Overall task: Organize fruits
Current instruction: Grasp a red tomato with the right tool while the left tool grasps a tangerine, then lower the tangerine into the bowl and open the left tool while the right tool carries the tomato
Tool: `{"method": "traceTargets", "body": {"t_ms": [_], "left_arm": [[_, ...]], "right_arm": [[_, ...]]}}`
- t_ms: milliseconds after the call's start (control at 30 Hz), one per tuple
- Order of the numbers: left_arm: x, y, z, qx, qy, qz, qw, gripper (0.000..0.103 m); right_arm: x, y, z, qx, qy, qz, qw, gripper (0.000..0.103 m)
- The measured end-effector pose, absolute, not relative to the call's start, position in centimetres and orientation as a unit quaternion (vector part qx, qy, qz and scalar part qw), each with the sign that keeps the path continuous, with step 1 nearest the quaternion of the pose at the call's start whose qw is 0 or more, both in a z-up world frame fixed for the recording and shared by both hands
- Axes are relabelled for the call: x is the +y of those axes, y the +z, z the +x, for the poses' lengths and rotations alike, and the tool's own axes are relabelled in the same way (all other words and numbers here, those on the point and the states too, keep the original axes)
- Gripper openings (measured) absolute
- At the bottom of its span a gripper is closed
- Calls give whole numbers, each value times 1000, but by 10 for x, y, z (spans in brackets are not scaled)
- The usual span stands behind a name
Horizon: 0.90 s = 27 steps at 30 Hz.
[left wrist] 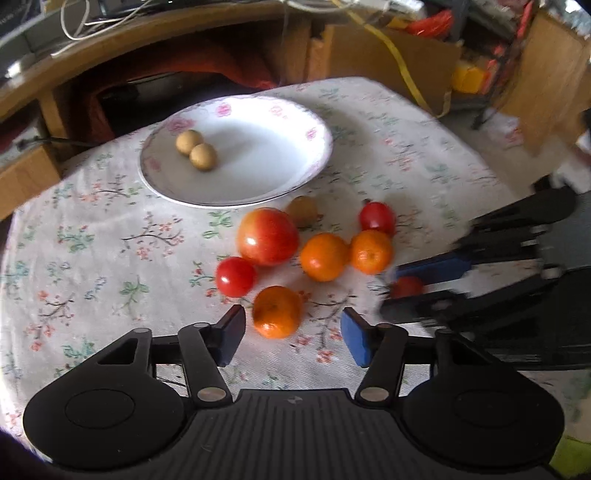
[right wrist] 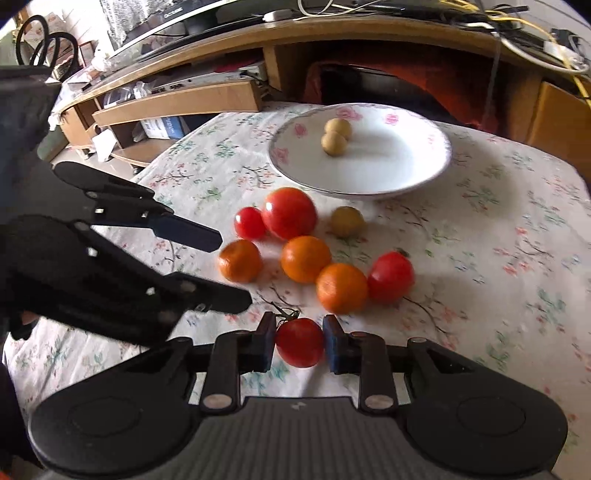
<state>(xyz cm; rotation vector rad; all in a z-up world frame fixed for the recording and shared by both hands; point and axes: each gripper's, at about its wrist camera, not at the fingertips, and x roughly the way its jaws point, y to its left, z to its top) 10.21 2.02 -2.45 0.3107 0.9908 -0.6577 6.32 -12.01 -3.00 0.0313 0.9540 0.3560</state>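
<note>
Fruits sit clustered on the floral tablecloth just below the white plate, and your right gripper is clamped on a small red tomato, pads pressing on both of its sides at six o'clock in the right wrist view. Your left gripper stands apart, jaws wide, with a mandarin between them; its left side is close to the left pad and there is clear cloth before the right pad. In the left wrist view, above that mandarin, a cherry tomato lies at ten o'clock, touching the big red apple. Two more mandarins lie side by side at one o'clock, with another cherry tomato just beyond them. A yellowish fruit sits behind the apple, near the plate's rim. On the plate, two small tan fruits touch each other at its nine o'clock side. Behind the table runs a wooden desk strewn with cables.
</note>
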Motion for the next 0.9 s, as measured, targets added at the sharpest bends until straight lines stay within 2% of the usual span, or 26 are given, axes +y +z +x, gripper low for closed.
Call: {"method": "traceTargets", "body": {"t_ms": [167,233,367,900], "left_arm": [[11,-32,106,480,-269,151,821,51],[8,-32,103,479,-255,156,825,50],[3,-30,101,483,-234,157,829,40],[-5,13,83,439,-210,136,863,40]], "right_arm": [[-131,-16,55,446,159,15,881,21],[-135,-10,54,444,155,19,882,21],[-139,-1,54,437,146,16,887,21],[-135,32,57,411,131,-5,902,21]]}}
